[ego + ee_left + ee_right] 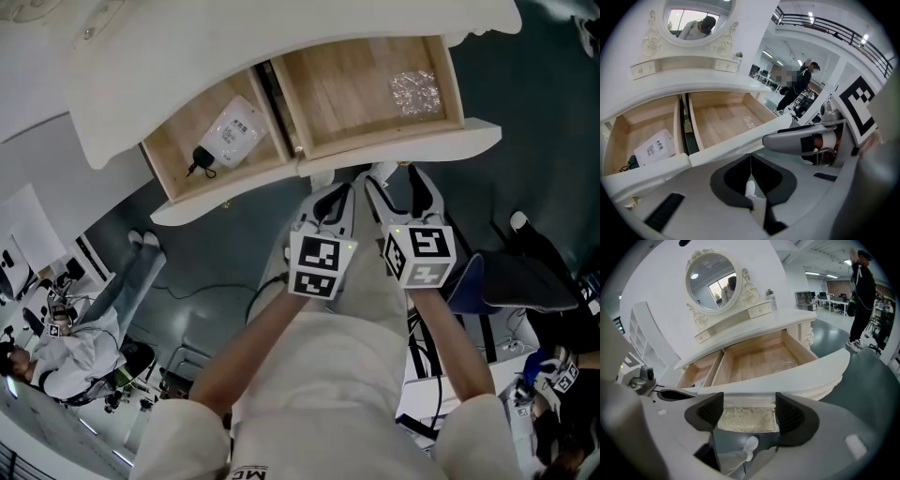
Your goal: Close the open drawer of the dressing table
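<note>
The white dressing table (281,56) has two wooden drawers pulled out. In the head view the left drawer (178,150) holds a white packet (236,131) and a black plug; the right drawer (361,89) holds a crinkled clear wrapper (415,93). Both grippers hang just in front of the curved white drawer front (403,150), near where the two drawers meet. My left gripper (330,192) (751,158) is shut, its pads meeting with nothing between them. My right gripper (396,178) (749,404) is open below the front's edge (787,378), and a carved ornament (747,419) shows in the gap.
An oval mirror (712,275) and small upper drawers stand on the tabletop. A blue chair (473,281) is at my right. A seated person (66,361) is at the lower left. Other people stand in the hall behind (862,282). Dark floor lies under the drawers.
</note>
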`<control>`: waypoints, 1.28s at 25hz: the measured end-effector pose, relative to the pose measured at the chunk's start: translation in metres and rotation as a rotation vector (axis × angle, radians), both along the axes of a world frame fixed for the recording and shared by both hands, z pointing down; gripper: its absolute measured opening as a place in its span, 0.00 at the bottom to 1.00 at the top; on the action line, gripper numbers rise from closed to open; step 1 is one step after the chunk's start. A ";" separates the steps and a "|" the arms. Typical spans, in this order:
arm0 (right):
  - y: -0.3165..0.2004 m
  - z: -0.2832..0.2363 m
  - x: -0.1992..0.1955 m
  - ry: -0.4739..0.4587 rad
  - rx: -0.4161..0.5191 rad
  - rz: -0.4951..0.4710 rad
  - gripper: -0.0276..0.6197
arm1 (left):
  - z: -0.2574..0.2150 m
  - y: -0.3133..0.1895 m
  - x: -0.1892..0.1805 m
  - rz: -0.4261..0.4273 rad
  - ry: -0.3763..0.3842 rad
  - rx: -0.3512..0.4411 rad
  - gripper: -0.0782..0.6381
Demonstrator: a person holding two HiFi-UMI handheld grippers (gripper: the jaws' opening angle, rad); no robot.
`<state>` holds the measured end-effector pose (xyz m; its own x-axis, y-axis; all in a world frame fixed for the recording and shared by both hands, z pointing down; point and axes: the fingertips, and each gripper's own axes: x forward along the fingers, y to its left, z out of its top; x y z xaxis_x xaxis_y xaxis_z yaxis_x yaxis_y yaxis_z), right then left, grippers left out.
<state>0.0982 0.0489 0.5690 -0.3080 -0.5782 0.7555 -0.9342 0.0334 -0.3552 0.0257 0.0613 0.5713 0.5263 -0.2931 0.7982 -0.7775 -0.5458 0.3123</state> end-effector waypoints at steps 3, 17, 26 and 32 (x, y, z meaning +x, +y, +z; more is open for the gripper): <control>-0.001 0.003 -0.001 -0.006 -0.004 0.000 0.54 | 0.000 -0.001 0.001 0.000 0.001 0.002 0.12; -0.011 0.005 -0.001 -0.007 0.010 -0.001 0.55 | 0.000 -0.007 0.001 -0.019 0.001 0.013 0.12; -0.025 0.005 -0.002 -0.013 0.025 0.005 0.55 | -0.004 -0.021 -0.001 -0.061 0.003 0.031 0.12; -0.034 0.005 -0.002 -0.013 0.035 -0.002 0.55 | -0.003 -0.029 0.001 -0.077 0.002 0.036 0.12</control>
<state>0.0960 0.0144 0.5743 -0.3185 -0.6036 0.7309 -0.9295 0.0478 -0.3656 0.0264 0.0326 0.5683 0.5027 -0.3610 0.7855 -0.8170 -0.4952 0.2953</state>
